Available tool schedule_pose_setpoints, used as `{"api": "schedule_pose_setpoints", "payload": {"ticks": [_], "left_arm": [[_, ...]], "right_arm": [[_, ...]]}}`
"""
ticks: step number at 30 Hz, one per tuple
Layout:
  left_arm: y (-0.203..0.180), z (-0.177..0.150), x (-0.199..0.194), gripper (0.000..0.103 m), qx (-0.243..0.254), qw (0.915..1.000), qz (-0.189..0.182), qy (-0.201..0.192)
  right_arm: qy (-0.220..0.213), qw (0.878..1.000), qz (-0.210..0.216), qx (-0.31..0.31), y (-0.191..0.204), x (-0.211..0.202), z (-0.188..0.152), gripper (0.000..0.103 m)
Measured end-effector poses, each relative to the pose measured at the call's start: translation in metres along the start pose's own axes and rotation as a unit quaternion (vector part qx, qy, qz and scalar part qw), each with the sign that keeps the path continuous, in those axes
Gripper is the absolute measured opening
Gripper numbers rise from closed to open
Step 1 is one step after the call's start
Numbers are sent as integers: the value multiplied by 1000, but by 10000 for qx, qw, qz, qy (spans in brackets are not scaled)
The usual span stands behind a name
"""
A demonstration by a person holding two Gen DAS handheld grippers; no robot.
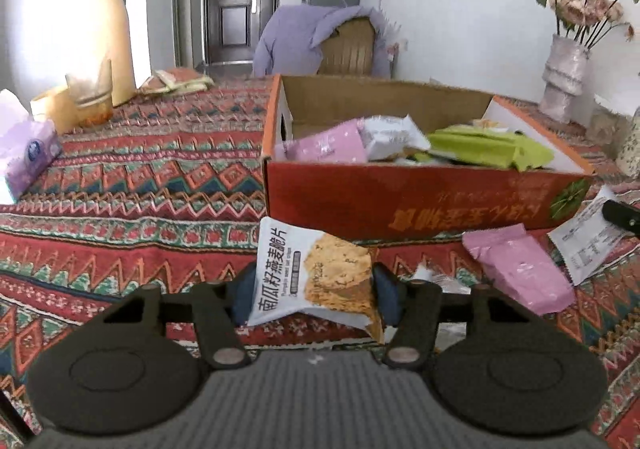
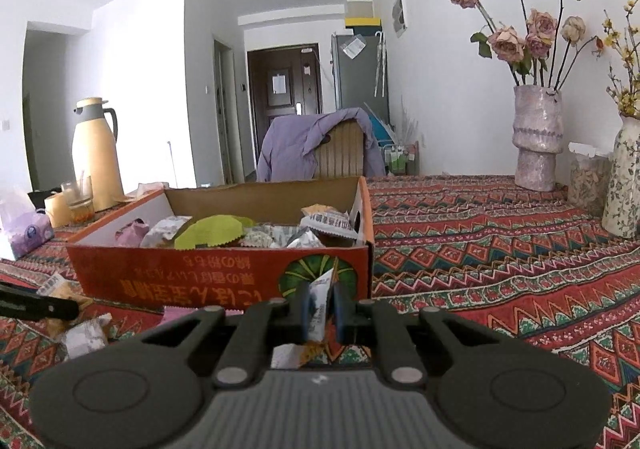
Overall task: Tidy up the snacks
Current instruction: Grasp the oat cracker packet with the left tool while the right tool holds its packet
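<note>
An open red cardboard box (image 1: 420, 205) holds several snack packets, pink, white and green; it also shows in the right wrist view (image 2: 200, 269). My left gripper (image 1: 314, 289) is shut on a white oat-crisp packet (image 1: 316, 273), held just in front of the box. My right gripper (image 2: 323, 307) is shut on a thin white snack packet (image 2: 320, 305), held edge-on near the box's front right corner. A pink packet (image 1: 520, 269) and a white packet (image 1: 588, 239) lie on the patterned cloth by the box.
A tissue pack (image 1: 28, 153), a glass (image 1: 90, 97) and a yellow thermos (image 1: 108, 33) stand far left. Flower vases (image 2: 538, 137) stand far right. A chair with a purple garment (image 1: 320, 41) is behind the table. Loose packets (image 2: 86, 335) lie left of the right gripper.
</note>
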State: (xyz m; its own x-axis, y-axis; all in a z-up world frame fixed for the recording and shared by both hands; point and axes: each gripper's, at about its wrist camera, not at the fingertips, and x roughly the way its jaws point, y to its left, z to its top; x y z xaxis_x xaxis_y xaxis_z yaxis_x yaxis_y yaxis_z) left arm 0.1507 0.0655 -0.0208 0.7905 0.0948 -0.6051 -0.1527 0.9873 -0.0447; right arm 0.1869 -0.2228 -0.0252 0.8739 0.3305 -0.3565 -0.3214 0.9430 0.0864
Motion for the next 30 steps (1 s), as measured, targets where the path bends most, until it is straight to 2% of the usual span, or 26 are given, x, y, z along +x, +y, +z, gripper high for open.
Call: {"api": "schedule_pose_setpoints", "payload": {"ticks": [7, 19, 30], "left_arm": [[1, 3, -25, 60, -98, 9995, -93, -290], [-13, 17, -54, 60, -76, 9965, -368, -746], [-31, 52, -53, 60, -3, 9928, -515, -1081]], "right_arm": [[-47, 9996, 127, 249, -5, -11, 1, 11], [-675, 9973, 233, 152, -1, -46, 31, 11], [-969, 9944, 403, 87, 14, -27, 69, 11]]}}
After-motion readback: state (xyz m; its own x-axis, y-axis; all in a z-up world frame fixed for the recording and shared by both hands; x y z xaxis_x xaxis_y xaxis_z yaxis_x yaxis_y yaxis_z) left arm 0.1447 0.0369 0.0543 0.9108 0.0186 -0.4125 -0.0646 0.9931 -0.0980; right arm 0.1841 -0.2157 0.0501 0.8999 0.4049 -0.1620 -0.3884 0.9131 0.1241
